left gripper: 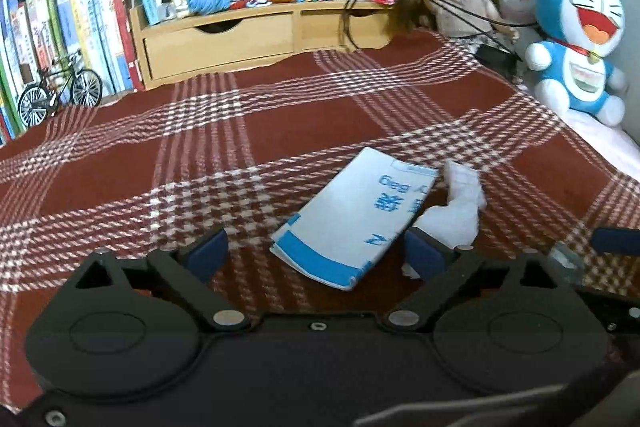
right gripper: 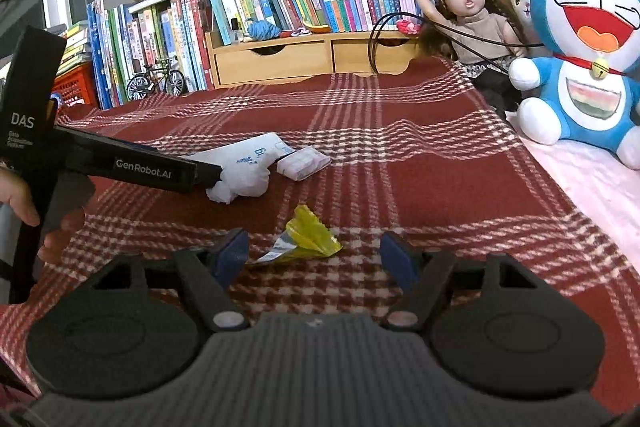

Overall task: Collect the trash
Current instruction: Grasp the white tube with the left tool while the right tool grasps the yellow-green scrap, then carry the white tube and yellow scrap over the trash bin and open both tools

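Left wrist view shows the left gripper (left gripper: pixel 316 253) with jaws spread wide over the red plaid cloth (left gripper: pixel 248 131), the white-and-blue paper bag (left gripper: pixel 356 223) lying flat between the fingers and not pressed by either pad. A crumpled white tissue (left gripper: pixel 456 211) lies touching the bag's right edge, just beside the right-hand finger. Judgement: the bag is light, thin and limp. It is likely to buckle if pinched mid-sheet, so the raised near edge is the better hold. The tissue is soft and compressible and may be taken anywhere on its bulk.

Right wrist view shows the right gripper (right gripper: pixel 316 257) likewise spread, nothing held, with a crumpled yellow wrapper (right gripper: pixel 308 237) on the cloth between the fingertips, nearer the left one. Judgement: it is light, crinkly foil, possibly slick, and is best pinched across its folded ridge.

Only this view shows the wrapper and a small tissue pack (right gripper: pixel 303 162) beyond the bag; it also shows the left gripper's fingers from the side, their ends at the tissue, and a hand (right gripper: pixel 24 203) on the left handle. Only the left view shows the bag's full outline and print.
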